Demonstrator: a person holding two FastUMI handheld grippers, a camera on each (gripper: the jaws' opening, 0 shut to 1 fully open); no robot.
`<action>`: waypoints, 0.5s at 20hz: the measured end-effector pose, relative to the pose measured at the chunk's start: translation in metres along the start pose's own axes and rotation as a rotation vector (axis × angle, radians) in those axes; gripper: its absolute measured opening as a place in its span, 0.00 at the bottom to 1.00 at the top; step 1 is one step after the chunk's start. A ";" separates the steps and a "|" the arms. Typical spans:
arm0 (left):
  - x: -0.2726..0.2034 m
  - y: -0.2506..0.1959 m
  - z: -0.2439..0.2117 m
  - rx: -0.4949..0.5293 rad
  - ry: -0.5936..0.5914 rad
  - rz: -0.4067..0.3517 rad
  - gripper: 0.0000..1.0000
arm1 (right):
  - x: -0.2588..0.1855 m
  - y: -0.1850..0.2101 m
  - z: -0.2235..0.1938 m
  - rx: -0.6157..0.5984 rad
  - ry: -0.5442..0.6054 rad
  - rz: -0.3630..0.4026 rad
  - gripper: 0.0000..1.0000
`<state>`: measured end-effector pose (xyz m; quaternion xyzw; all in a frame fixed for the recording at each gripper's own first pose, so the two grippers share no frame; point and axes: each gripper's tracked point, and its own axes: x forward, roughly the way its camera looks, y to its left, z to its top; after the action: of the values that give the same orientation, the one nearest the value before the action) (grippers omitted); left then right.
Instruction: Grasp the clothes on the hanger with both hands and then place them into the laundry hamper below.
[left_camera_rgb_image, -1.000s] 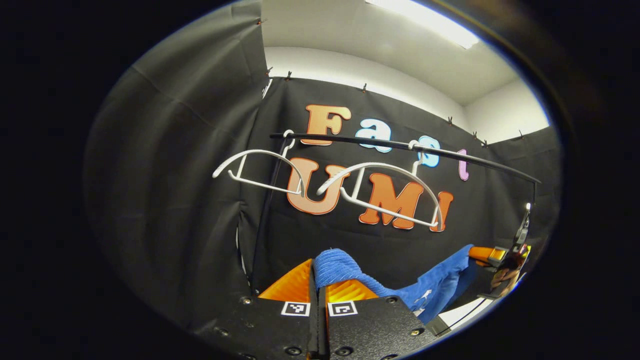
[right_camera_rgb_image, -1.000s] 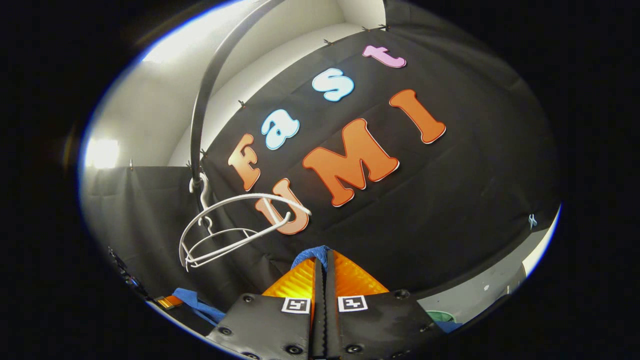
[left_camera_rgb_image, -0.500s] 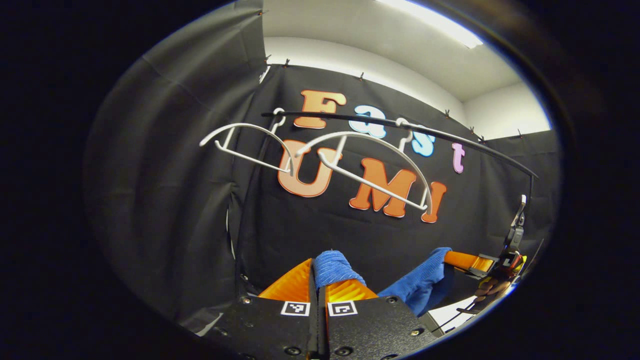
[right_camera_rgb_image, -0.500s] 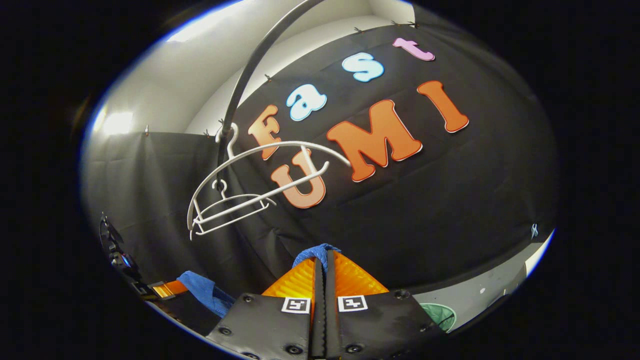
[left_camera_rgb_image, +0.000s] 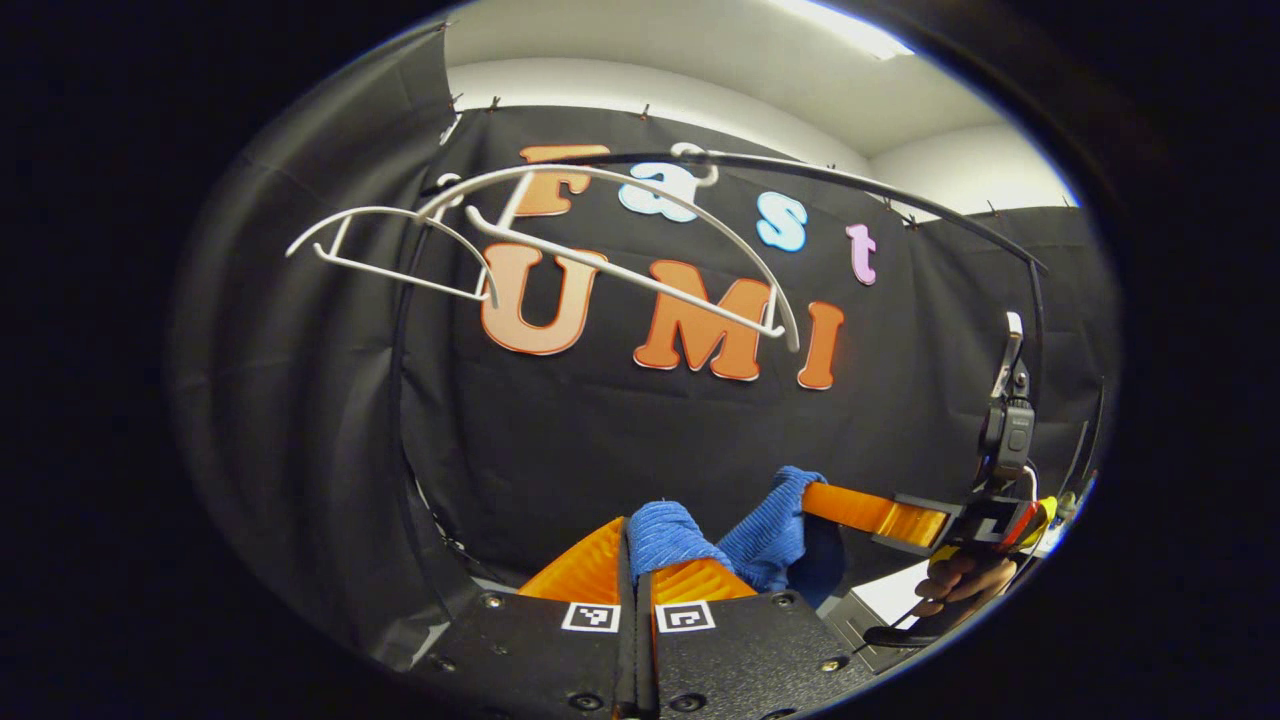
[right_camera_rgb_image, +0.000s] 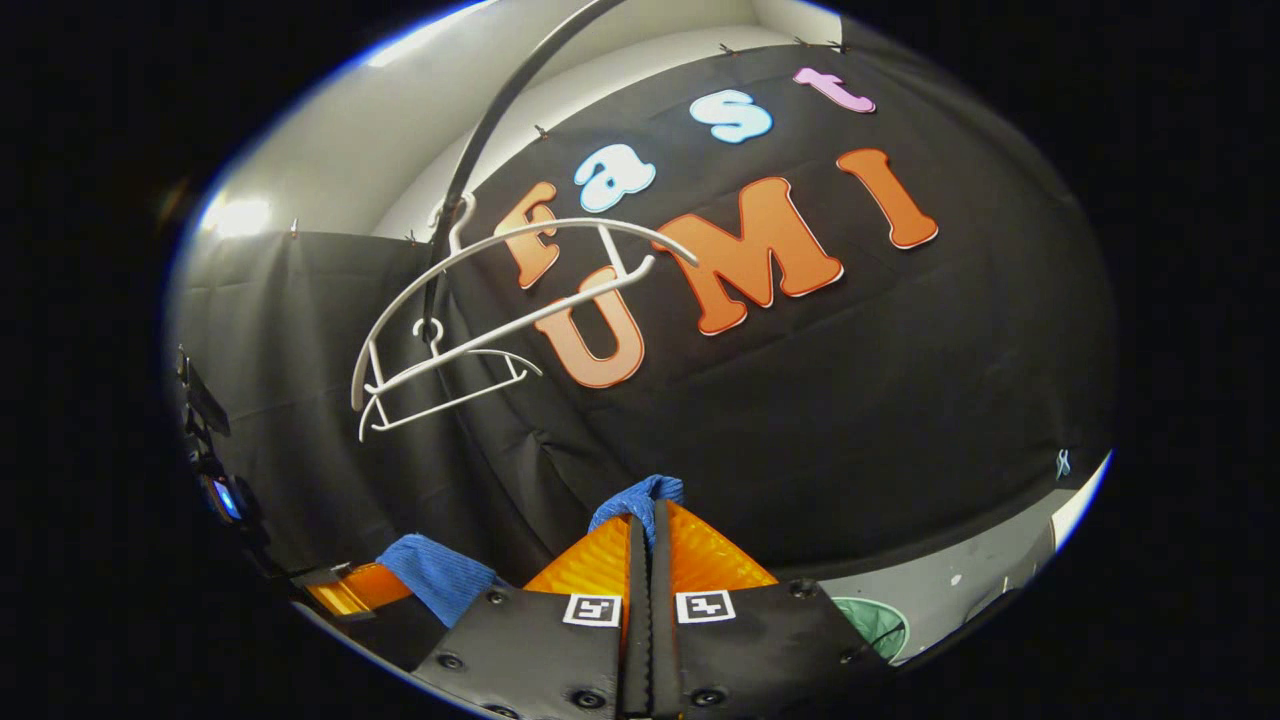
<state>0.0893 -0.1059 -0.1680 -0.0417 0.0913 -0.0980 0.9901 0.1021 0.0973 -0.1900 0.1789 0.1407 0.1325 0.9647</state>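
Left gripper (left_camera_rgb_image: 637, 560) and right gripper (right_camera_rgb_image: 643, 530) each pinch a fold of the blue garment (left_camera_rgb_image: 770, 535), clear of the white hangers (left_camera_rgb_image: 600, 250) above. Slack cloth could slip free, or drape outside the green hamper (right_camera_rgb_image: 875, 625) glimpsed below.

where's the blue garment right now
Off the white hangers, the blue garment is pinched between the left gripper and right gripper, low before the rail.

Black cloth (left_camera_rgb_image: 620, 440) drapes the booth's walls beneath a white ceiling (left_camera_rgb_image: 700, 50). A ceiling light (left_camera_rgb_image: 850, 15) glows overhead (pale floor (right_camera_rgb_image: 950, 580) below).
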 end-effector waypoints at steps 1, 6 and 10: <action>0.006 -0.003 -0.009 -0.002 0.014 -0.005 0.00 | 0.000 -0.007 -0.004 0.012 0.004 -0.012 0.07; 0.035 -0.019 -0.062 -0.105 0.101 -0.042 0.00 | -0.001 -0.058 -0.026 0.025 0.041 -0.100 0.07; 0.058 -0.029 -0.105 -0.106 0.159 -0.067 0.00 | 0.002 -0.103 -0.051 0.045 0.061 -0.184 0.07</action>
<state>0.1198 -0.1522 -0.2783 -0.0890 0.1731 -0.1291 0.9723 0.1085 0.0206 -0.2758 0.1827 0.1889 0.0455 0.9638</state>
